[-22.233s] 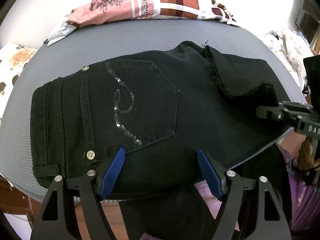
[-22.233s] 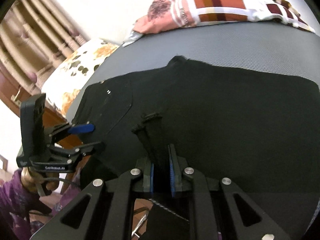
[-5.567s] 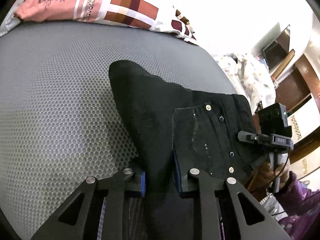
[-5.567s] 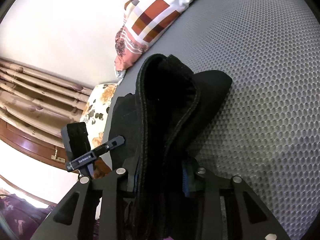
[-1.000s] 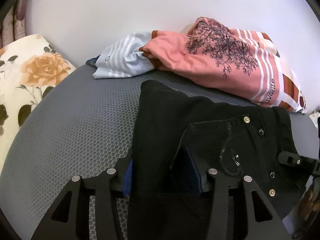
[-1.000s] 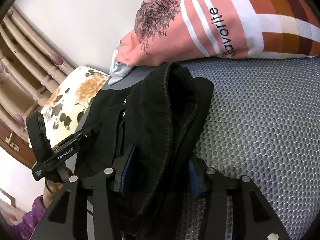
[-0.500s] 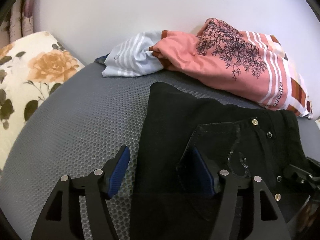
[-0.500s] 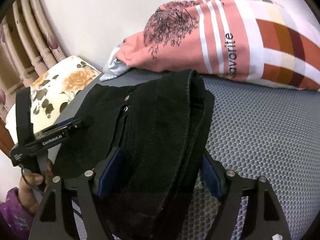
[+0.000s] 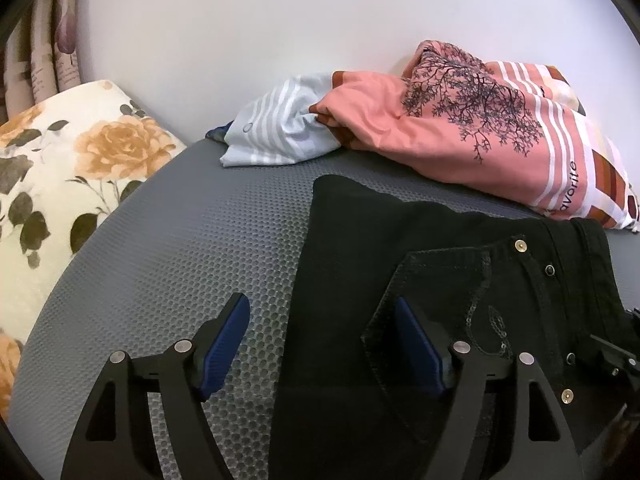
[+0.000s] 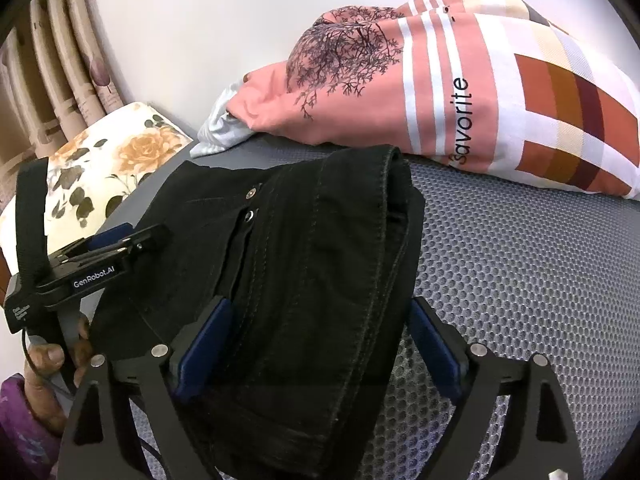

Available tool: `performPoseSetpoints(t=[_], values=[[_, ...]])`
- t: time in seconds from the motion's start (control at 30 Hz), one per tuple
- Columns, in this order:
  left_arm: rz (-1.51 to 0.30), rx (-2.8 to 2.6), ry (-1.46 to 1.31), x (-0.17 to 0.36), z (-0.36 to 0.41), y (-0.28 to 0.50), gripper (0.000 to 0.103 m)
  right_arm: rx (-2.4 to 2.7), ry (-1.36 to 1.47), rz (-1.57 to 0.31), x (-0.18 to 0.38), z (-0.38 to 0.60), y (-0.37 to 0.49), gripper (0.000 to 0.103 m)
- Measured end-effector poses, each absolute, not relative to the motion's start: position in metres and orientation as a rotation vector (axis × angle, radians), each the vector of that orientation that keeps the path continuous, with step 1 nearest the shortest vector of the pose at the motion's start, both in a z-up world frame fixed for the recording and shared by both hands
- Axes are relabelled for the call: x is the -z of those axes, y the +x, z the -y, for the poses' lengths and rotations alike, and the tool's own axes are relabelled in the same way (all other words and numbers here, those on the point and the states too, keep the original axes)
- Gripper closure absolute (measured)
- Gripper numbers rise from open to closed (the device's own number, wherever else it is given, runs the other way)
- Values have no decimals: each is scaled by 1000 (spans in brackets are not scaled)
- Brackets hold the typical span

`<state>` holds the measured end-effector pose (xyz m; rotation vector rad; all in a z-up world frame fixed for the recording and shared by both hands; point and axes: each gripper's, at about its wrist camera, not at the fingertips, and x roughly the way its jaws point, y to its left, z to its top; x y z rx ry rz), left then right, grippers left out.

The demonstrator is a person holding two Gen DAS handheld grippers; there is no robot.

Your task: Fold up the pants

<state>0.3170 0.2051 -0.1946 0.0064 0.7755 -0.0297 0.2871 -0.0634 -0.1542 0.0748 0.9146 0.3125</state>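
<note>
1. Pants (image 9: 420,280) are seen folded into a compact black bundle on the grey mesh surface (image 9: 200,248), filling the lower right of the left wrist view and the centre of the right wrist view (image 10: 304,280).
2. The back pocket (image 9: 448,300), with a sequin swirl stitched on it and metal rivets at its corners, is turned face up in the lower right of the left wrist view.
3. The left gripper (image 9: 322,350) is spread wide, nothing clamped. One blue pad sits over bare mesh at the lower left, the other over the pocket edge, so the bundle's left edge is straddled. Whether the pads touch the cloth can't really be told.
4. The right gripper (image 10: 316,350) is also held wide apart at the bottom of its view, with the thick waistband end (image 10: 360,216) of the bundle lying between the blue pads and not squeezed.
5. In the right wrist view the left gripper (image 10: 116,240) is spotted at the left edge, "GenRobot.AI" printed on it, with fingers of the hand (image 10: 52,364) wrapped round its handle below.
6. A pink pillow (image 9: 472,128) with a tree print is parked along the white wall at the upper right, just behind the pants.
7. A striped white cloth (image 9: 276,136) is tucked against the pillow's left end.
8. A floral cushion (image 9: 68,168) is seen at the left edge, beside the mesh.
</note>
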Motion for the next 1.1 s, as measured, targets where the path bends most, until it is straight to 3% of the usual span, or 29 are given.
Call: performPoseSetpoints(t=[1.1], values=[[-700,-26,26,185,-205,309,8,-305,64,-905,153,62,288,8]])
